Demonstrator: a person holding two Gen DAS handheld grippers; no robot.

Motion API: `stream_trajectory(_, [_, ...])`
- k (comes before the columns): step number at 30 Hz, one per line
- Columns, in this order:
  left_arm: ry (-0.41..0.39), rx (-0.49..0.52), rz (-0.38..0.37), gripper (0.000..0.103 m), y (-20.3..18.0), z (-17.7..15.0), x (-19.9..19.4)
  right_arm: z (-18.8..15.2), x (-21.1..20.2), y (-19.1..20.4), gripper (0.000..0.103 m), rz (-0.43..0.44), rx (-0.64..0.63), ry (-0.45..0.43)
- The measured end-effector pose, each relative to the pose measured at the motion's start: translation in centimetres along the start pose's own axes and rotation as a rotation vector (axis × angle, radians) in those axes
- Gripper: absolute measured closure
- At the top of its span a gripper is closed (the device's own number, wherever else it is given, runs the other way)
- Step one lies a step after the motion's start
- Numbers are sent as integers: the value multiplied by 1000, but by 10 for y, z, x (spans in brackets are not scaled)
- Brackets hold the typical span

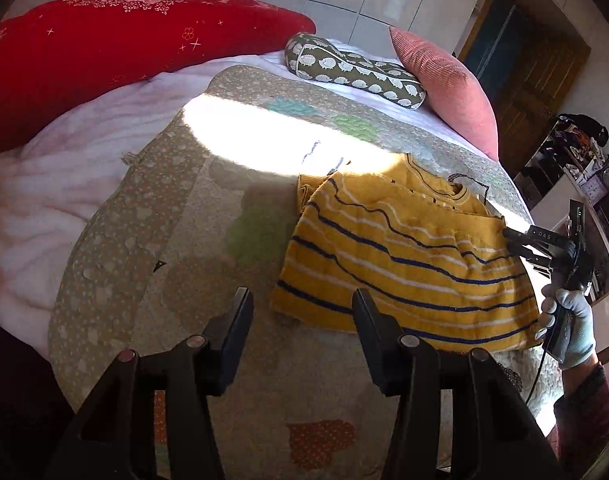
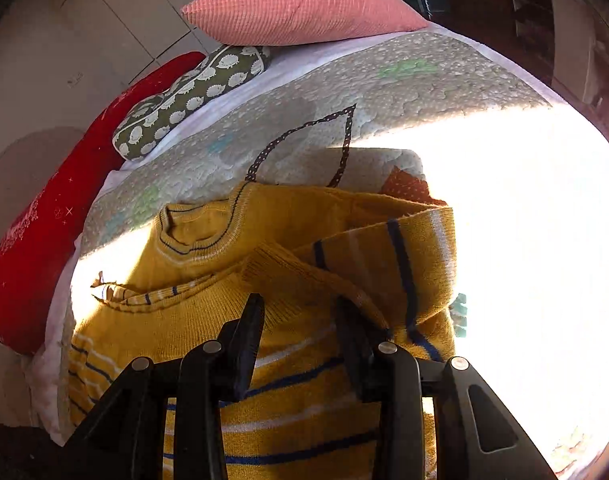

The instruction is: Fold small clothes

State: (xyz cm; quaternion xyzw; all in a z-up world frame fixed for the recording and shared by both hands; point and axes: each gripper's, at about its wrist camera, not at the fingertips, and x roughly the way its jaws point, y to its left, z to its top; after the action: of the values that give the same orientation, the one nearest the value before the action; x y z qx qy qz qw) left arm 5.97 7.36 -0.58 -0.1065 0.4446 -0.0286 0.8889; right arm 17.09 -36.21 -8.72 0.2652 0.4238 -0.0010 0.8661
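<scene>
1. The sweater [image 1: 404, 264] – yellow knit with blue and white stripes – lies on the quilt [image 1: 176, 216], one side folded over its front.
2. The right gripper [image 2: 298, 312] is spread, its fingers resting on the folded knit; the left gripper [image 1: 302, 300] is spread too, above the quilt just beside the hem.
3. A red pillow [image 1: 104, 40], a pink cushion [image 1: 444, 84] and a patterned bolster [image 1: 356, 68] line the far edge – bare quilt lies left of the sweater.

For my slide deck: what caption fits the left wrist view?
Open left gripper hovers beside a yellow striped sweater on the quilt.
</scene>
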Motion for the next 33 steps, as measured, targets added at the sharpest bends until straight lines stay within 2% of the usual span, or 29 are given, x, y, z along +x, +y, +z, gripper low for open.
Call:
stream_trajectory(3, [-34, 46, 28, 53, -10, -3, -6, -9, -29, -3, 60, -33, -8, -60])
stream_trajectory(8, [-74, 113, 46, 49, -25, -8, -13, -45, -75, -19, 59, 4, 18, -101])
stream_trajectory(10, [-81, 131, 58, 48, -29, -10, -14, -63, -88, -22, 56, 22, 26, -110])
stream_trajectory(15, [-74, 135, 54, 48, -33, -14, -16, -100, -103, -20, 54, 31, -4, -104])
stream_trajectory(26, [-80, 94, 42, 46, -18, -26, -32, -142, -98, 39, 52, 102, -123, -55])
stream_trajectory(30, [-60, 44, 19, 39, 1, -29, -28, -160, -86, 76, 49, 126, -215, -12])
stream_trajectory(33, [-29, -21, -30, 39, 23, -20, -15, -172, -72, 115, 46, 132, -345, 21])
